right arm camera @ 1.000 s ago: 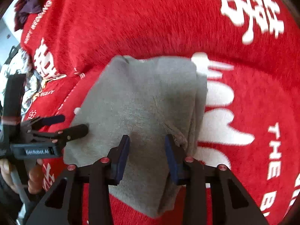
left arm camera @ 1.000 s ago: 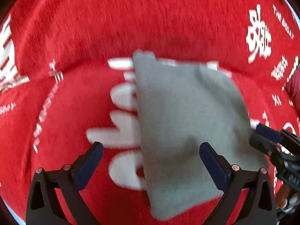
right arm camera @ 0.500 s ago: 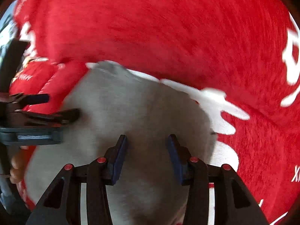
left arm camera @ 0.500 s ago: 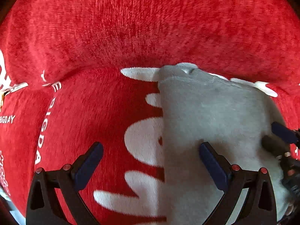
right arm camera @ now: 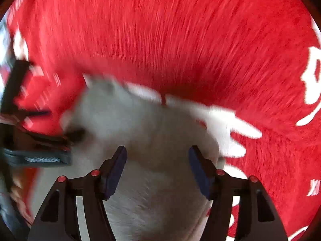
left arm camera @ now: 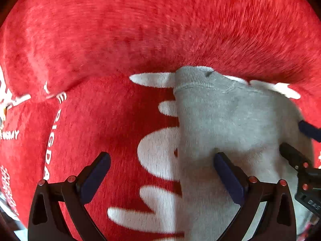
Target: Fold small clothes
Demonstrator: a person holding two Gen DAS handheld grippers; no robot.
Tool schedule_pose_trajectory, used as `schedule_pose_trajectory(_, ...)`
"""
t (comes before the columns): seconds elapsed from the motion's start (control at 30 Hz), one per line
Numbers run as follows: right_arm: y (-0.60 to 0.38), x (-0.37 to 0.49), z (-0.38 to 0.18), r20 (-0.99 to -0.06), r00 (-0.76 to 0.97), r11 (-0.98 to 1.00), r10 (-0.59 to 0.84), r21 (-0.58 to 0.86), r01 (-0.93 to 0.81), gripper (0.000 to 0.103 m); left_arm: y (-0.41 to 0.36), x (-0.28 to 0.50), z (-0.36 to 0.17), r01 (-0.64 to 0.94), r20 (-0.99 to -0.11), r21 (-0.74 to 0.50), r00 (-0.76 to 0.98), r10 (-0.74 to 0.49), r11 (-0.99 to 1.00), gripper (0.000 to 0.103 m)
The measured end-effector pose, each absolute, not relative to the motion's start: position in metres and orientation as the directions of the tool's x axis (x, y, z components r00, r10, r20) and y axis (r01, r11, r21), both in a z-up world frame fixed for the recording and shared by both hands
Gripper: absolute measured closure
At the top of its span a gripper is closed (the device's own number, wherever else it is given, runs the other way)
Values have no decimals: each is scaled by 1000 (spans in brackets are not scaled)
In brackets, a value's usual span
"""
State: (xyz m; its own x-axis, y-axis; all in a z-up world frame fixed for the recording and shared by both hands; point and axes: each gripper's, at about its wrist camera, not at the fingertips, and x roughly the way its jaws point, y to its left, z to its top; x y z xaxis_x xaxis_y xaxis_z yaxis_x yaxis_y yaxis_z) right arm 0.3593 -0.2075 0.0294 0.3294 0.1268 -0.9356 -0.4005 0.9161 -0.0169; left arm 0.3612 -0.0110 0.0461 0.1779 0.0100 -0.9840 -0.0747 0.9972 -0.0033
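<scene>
A grey garment lies flat on a red blanket with white lettering. Every place below is given from the garment.

The left gripper hangs over the garment's left edge with its 2 fingers spread wide. Its left finger is out over the bare blanket beside the garment, and its right finger is over the grey cloth. Nothing is pinched between them; under the gap lie the garment's straight left edge and white letters of the blanket print.

The right gripper is over the garment's middle, and its jaws are opening. Only flat grey cloth shows in the gap, and the pads do not press on it. That view is smeared by motion, so finer folds in the cloth cannot be made out.

In the left wrist view the right gripper's dark finger tips reach in over the garment's right side. In the right wrist view the left gripper shows at the garment's left edge, blurred.

The garment's far end has a stitched hem lying against a raised fold of the blanket.
</scene>
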Motion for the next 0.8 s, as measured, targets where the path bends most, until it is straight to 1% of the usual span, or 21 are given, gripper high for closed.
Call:
schedule_pose_trajectory(0.07,-216,347,39,-934,334,927,124,-11,-374,35,-2,349,66,-100,-977,-46,213,-24,994,0)
schedule_pose_trajectory(0.13,-221,329,57,-919,368,927,138,-10,-374,34,0,329,88,-74,-963,-76,266,-54,994,0)
schedule_pose_trajectory(0.2,-219,305,76,-894,407,912,188,5,-410,34,-10,308,99,-14,-956,-77,285,-70,997,0)
schedule_pose_trajectory(0.27,-206,279,87,-883,411,886,229,15,-463,34,-21,291,101,25,-953,-41,298,-47,999,0)
schedule_pose_trajectory(0.33,-195,262,85,-883,410,864,228,-11,-503,34,-30,278,101,36,-953,12,304,0,999,0)
schedule_pose_trajectory(0.43,-197,240,60,-906,394,852,155,-79,-518,34,-17,252,102,15,-947,-2,322,-7,1000,0)
schedule_pose_trajectory(0.5,-218,230,60,-886,417,886,200,-18,-463,33,2,234,111,-11,-945,-11,327,-7,1000,0)
schedule_pose_trajectory(0.57,-244,230,64,-905,384,931,181,31,-365,33,9,210,120,-21,-939,-4,343,3,1000,0)
schedule_pose_trajectory(0.63,-265,219,74,-888,396,947,233,115,-301,33,4,189,122,-6,-936,-22,350,-18,1000,0)
schedule_pose_trajectory(0.7,-274,207,80,-873,401,941,279,164,-296,33,-13,178,121,50,-931,28,365,8,998,0)
schedule_pose_trajectory(0.77,-273,192,80,-867,396,930,303,178,-322,33,-31,174,118,97,-918,90,394,45,991,0)
schedule_pose_trajectory(0.8,-271,186,78,-868,390,925,307,177,-336,33,-38,176,114,114,-916,102,397,49,988,0)
